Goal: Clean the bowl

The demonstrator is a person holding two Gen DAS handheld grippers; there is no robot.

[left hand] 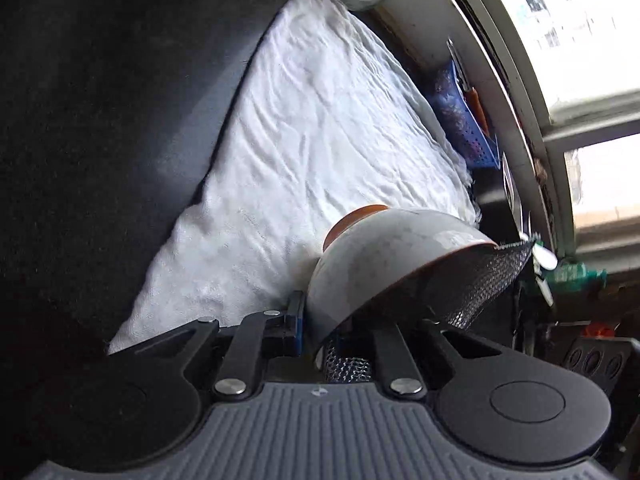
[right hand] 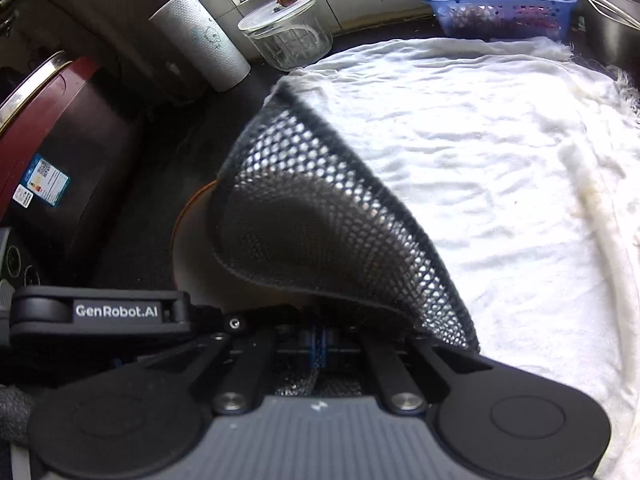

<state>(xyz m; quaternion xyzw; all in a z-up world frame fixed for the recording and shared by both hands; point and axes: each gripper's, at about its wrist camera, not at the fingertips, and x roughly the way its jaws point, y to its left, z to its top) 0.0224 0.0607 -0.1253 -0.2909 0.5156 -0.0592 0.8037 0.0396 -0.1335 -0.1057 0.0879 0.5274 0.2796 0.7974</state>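
In the left wrist view a white bowl with an orange foot and rim is held tilted, its mouth turned to the lower right. My left gripper is shut on the bowl's rim, one blue pad outside the wall. A black mesh scrubbing cloth lies inside the bowl and sticks out past its rim. In the right wrist view the same mesh cloth rises from my right gripper, which is shut on it. The cloth covers most of the bowl, whose orange rim shows at the left.
A white towel is spread on the dark counter. Behind it stand a blue basket, a lidded glass jar and a white cylinder. A dark red appliance is at the left. A window runs along the counter's far side.
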